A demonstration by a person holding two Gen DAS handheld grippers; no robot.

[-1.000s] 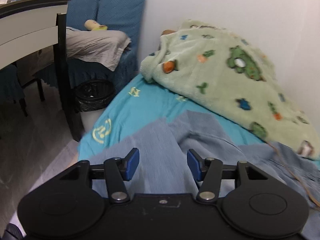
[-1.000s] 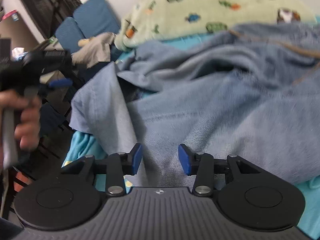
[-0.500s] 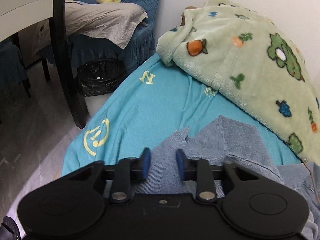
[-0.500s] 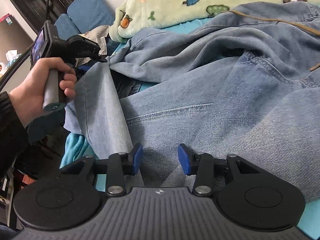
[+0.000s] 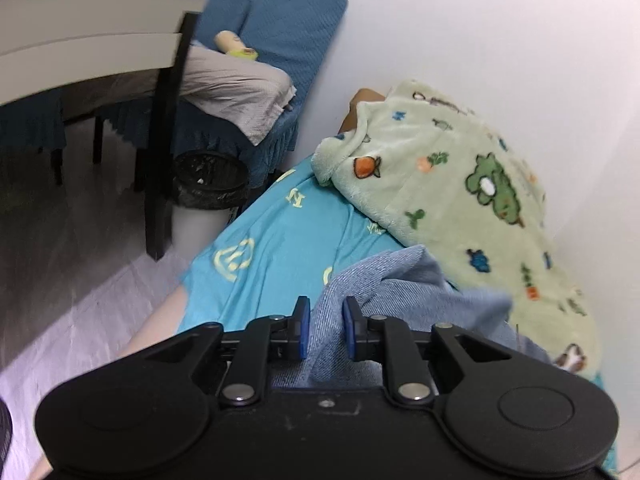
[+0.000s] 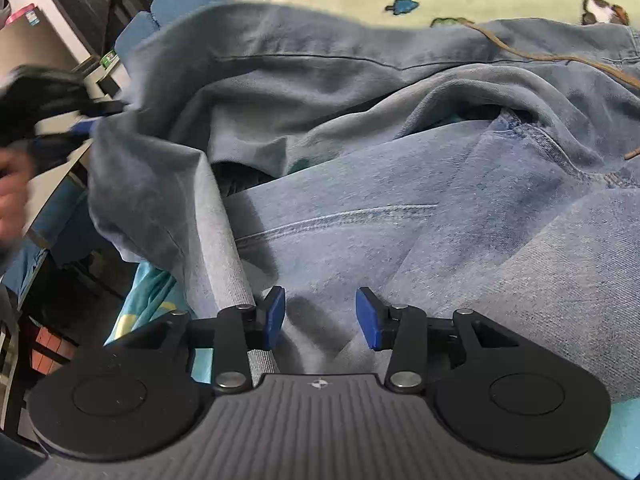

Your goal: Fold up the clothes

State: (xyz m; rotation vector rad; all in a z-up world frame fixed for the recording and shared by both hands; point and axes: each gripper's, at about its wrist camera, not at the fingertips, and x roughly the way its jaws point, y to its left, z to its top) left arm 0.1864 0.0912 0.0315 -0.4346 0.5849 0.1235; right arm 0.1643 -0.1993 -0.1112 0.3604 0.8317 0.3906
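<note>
A jeans (image 6: 400, 216) edge is gripped between the left tongs (image 5: 323, 328). The right tongs (image 6: 320, 316), spread open, should be closed on the denim directly ahead.

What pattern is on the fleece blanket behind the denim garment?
Pale green fleece blanket with small cartoon prints: green dinosaurs, orange carrots, blue shapes. Clearest in the left wrist view.

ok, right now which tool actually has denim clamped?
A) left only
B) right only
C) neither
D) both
A: the left tool has its blue pads closed on a fold of the denim garment, while the right tool sits over the same denim with its pads spread apart, gripping nothing.
</note>
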